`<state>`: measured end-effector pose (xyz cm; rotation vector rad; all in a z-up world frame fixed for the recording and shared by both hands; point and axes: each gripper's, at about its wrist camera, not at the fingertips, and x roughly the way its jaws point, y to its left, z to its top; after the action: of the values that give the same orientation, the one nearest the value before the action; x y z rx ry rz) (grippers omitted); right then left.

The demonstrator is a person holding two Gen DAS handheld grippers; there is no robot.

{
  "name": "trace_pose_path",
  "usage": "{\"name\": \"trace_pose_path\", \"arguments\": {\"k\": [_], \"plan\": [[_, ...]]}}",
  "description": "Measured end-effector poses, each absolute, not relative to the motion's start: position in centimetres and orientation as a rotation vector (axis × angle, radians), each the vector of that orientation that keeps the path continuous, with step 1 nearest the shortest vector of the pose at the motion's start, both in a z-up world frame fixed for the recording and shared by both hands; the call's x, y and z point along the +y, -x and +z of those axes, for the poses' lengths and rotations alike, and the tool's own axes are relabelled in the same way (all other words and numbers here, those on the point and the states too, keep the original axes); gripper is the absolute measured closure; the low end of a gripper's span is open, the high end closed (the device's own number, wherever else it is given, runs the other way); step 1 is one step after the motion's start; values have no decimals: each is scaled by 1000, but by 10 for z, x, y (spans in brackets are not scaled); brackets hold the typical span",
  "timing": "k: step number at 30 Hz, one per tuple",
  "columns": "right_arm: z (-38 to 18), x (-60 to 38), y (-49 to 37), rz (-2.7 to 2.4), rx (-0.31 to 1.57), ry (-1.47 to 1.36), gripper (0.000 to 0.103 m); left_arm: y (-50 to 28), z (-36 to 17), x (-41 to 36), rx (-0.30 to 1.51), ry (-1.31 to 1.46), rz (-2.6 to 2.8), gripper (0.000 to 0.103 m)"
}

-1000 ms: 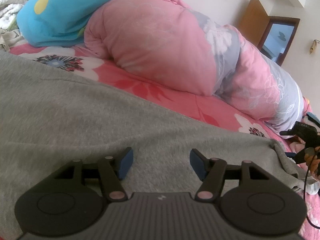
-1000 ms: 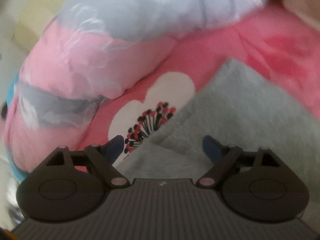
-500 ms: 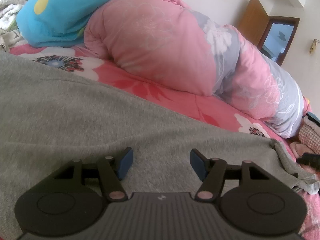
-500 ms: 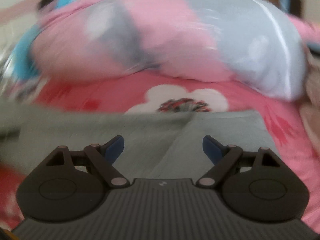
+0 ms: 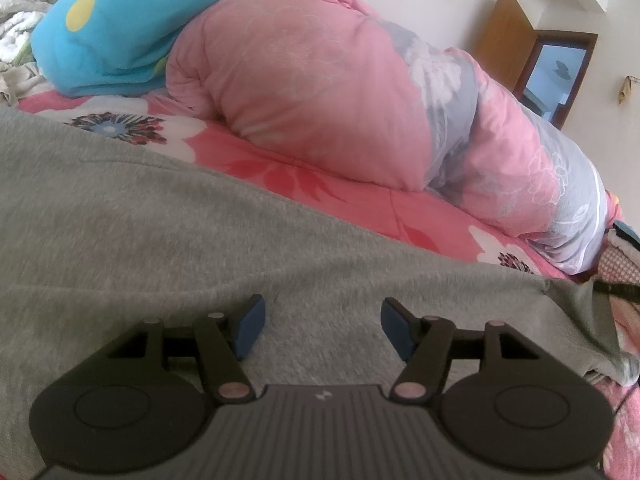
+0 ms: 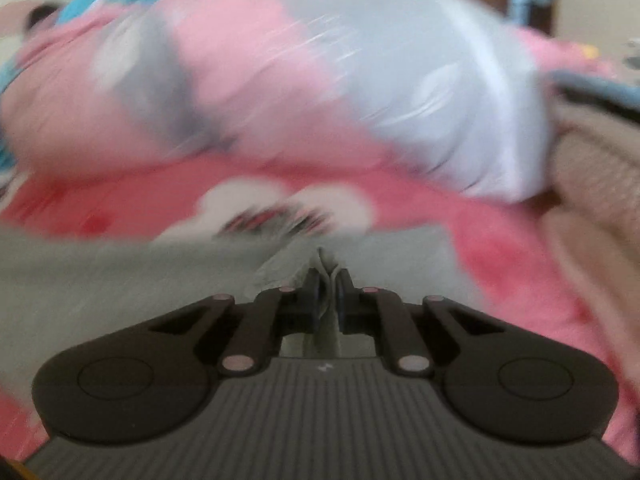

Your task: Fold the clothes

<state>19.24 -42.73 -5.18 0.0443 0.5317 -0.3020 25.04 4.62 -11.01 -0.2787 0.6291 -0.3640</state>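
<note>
Across the near part of the bed (image 5: 360,216), over its pink flowered sheet, a grey garment (image 5: 168,232) lies spread flat, its far edge running toward the bed's right side. Above it the left gripper (image 5: 322,328) hangs with its blue pads (image 5: 250,326) parted, nothing between them. At the garment's right end the right gripper (image 6: 327,294) has just been closing and now pinches a raised fold of the grey cloth; that view is blurred. Along the far side of the bed sits a rolled pink and grey quilt (image 5: 320,92), with a blue pillow (image 5: 120,32) at its far left end.
</note>
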Motion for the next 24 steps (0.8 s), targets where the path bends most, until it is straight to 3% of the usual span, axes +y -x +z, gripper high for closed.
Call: {"name": "trace_pose_path", "arguments": {"k": [9,24], "plan": [[-42,-500,-234,-499,464,-122,99,-250,-110,46,628,273,-362,37],[-101,-532,-275,-660,592,-157,95,-250,-109,45,628,270,-361,37]]}}
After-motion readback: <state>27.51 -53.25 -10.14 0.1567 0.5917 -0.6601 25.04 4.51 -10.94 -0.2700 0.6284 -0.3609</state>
